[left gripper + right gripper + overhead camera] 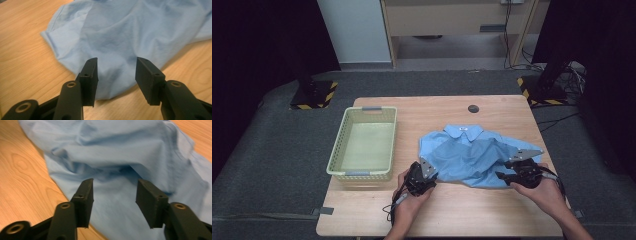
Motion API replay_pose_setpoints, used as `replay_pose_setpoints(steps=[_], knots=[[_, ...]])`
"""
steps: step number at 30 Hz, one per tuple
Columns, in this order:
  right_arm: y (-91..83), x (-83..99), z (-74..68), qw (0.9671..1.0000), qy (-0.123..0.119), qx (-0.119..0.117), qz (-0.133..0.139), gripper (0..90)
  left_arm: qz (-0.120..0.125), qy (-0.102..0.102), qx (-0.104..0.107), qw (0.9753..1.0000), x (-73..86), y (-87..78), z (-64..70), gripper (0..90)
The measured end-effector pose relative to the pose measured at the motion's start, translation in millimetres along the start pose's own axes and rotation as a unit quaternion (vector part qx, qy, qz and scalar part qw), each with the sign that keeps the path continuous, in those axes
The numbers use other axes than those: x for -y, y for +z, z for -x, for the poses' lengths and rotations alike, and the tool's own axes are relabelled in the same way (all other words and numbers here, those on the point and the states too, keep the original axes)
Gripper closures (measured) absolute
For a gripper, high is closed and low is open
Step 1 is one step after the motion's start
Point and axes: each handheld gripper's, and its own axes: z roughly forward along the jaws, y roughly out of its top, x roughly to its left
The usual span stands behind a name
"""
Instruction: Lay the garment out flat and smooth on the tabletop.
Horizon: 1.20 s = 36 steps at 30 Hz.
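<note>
One light blue shirt [472, 152] lies crumpled on the wooden tabletop [447, 210], collar toward the far edge, right of centre. Its cloth is thin and soft, creased into loose folds, with one layer turned over the front. One basket [337, 150] stands to the shirt's left, well apart from it: pale green plastic, rectangular, its walls a grid of small holes. One small dark round disc [473, 108] sits in the tabletop beyond the collar.

Two grippers work at the near edge of the shirt, one in each hand. The left gripper [430, 176] is at the shirt's near left corner; in the left gripper view [116, 72] its two black fingers [90, 77] stand wide apart, holding nothing, with the rounded hem of the cloth lying between and just beyond them. The right gripper [507, 170] is at the near right edge; in the right gripper view [113, 195] its two fingers [85, 197] are spread equally wide over blue cloth, gripping nothing. The fingers are flat, blocky and matte, with small screw holes. The tabletop shows a pale grain with swirling knots
</note>
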Motion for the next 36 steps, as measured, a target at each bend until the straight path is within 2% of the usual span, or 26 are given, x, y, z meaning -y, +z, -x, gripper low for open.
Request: replay_pose_setpoints(steps=[5, 9, 14, 15, 17, 18, 22, 25, 27, 30, 33, 36], knots=[[14.1, -13.7, -12.5, 0.9998, -0.018, -0.011, 0.003, 41.9, 0.004, -0.008, -0.005, 0.9999, 3.0, -0.2, -5.2, 49.4], [26.2, -23.7, -22.3, 0.9994, -0.031, -0.016, 0.003, 37.7, -0.008, -0.001, -0.006, 0.9999, 5.6, 4.5, -2.6, 47.6], [42.2, -31.0, -32.6, 0.9971, -0.073, -0.02, -0.01, 31.8, -0.017, -0.004, -0.003, 0.9998, 6.7, 10.2, -3.3, 45.1], [44.9, -31.6, -32.9, 0.9969, -0.075, -0.021, -0.013, 31.7, -0.021, -0.004, -0.002, 0.9998, 7.3, 11.9, -3.4, 45.1], [52.3, -32.1, -33.3, 0.9964, -0.079, -0.022, -0.023, 36.7, -0.02, -0.005, -0.001, 0.9998, 8.1, 13.8, -3.6, 45.5], [55.4, -32.0, -33.5, 0.9959, -0.084, -0.021, -0.029, 42.2, -0.021, -0.006, 0.002, 0.9998, 8.4, 14.9, -3.9, 45.7], [59.3, -30.6, -36.4, 0.9951, -0.091, -0.023, -0.031, 74.5, -0.024, -0.01, 0.007, 0.9996, 9.3, 17.0, -6.0, 47.3], [55.5, -28.8, -40.8, 0.9951, -0.094, -0.016, -0.025, 87.6, -0.027, -0.012, 0.006, 0.9995, 10.8, 18.4, -7.4, 48.1], [53.2, -28.2, -42.3, 0.9951, -0.095, -0.012, -0.025, 89.3, -0.028, -0.013, 0.004, 0.9995, 11.0, 19.1, -7.9, 48.0], [38.5, -23.6, -48.3, 0.9952, -0.094, -0.005, -0.026, 90.0, -0.029, -0.016, 0.001, 0.9995, 11.7, 20.7, -8.8, 47.5], [31.7, -15.4, -53.1, 0.9956, -0.087, -0.014, -0.031, 90.0, -0.029, -0.022, 0.003, 0.9993, 11.8, 21.4, -10.3, 47.4], [33.1, -5.9, -56.1, 0.9955, -0.082, -0.021, -0.041, 90.0, -0.028, -0.024, 0.003, 0.9993, 11.9, 21.5, -10.3, 47.4]])
